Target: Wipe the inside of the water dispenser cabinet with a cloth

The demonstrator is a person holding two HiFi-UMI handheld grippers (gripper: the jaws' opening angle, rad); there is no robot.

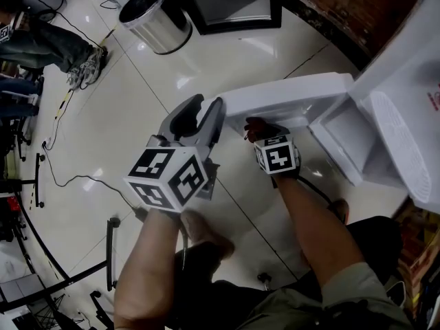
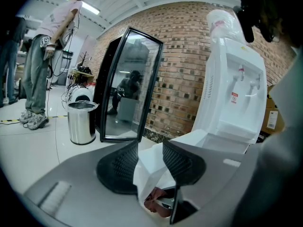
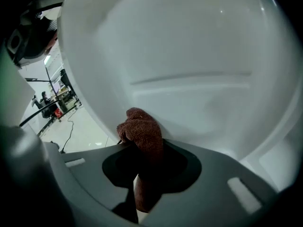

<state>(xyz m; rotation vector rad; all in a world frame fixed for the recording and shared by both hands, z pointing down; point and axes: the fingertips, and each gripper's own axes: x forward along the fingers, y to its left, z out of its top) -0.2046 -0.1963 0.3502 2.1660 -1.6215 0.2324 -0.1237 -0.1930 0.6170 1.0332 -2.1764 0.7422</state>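
So your right tool (image 3: 143,144) is clamped on the cloth (image 3: 140,126). It's a reddish-brown terry one, pinched between the two pads with a bunched wad poking out past the tips. In the right gripper view that wad sits right up against a curved white plastic surface, and it looks like it's touching. White fills nearly the whole frame though, so I can't say exactly which panel it is.

From the head view the cloth is tucked under the edge of the open white door (image 1: 289,93), just beside where your left tool (image 1: 208,110) has hold of it. That left tool is closed on the door. In its own view the white panel edge runs straight between the ribbed pads, and both pads are pressed on it. The cabinet (image 1: 339,137) opening is just to the right of the door, at the foot of the water dispenser (image 2: 236,93).

Stuff that's hard to see:
- From above, the right tool's jaws are hidden behind its marker cube (image 1: 277,155), and only a bit of red peeks out ahead of it.
- The lower part of the cloth disappears into shadow between the pads.
- In the left gripper view, the cloth only shows through the gap below the door.
- The top of the dispenser is cut off in the head view.

Off to the side there's a steel bin (image 2: 81,122) on the shiny floor (image 1: 137,102), and a person (image 2: 47,56) standing.
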